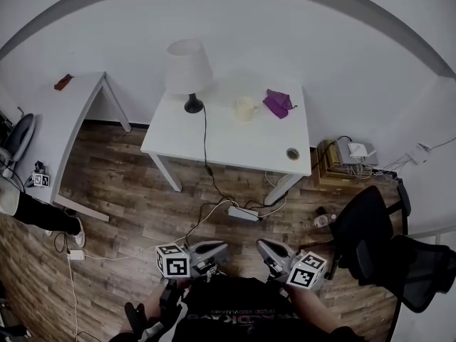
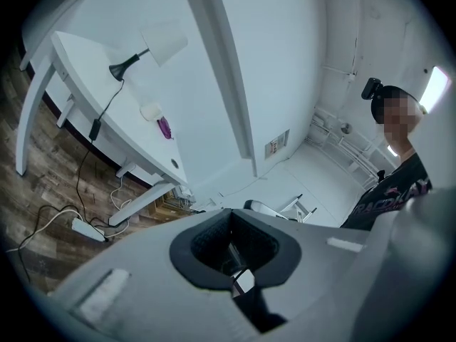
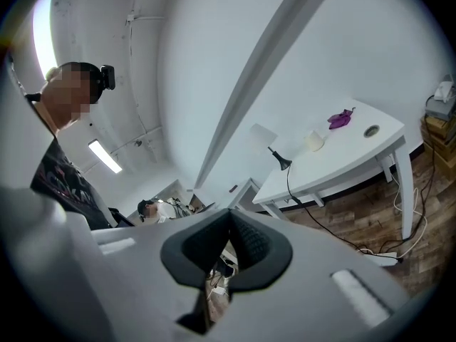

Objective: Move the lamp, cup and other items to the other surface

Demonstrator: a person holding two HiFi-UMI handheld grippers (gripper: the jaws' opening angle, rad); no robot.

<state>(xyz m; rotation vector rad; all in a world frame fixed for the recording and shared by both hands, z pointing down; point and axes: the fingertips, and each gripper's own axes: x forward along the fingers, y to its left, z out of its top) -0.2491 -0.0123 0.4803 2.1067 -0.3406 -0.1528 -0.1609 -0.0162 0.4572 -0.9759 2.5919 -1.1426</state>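
Close against the person's body, the left gripper [image 1: 216, 250] and the right gripper [image 1: 268, 250] are held low, side by side and roughly level. Each has its jaws pressed together on nothing. Well beyond them, a white rectangular table [image 1: 235, 148] carries a white-shaded lamp on a black base [image 1: 187, 70], a cream cup [image 1: 245, 108] and a crumpled purple cloth [image 1: 278, 103].

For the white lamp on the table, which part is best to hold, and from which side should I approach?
Probably the thin dark stem of the lamp, just under the shade, approached level from the front edge of the table. The shade is wide, the base low and flat; mind the cord there.
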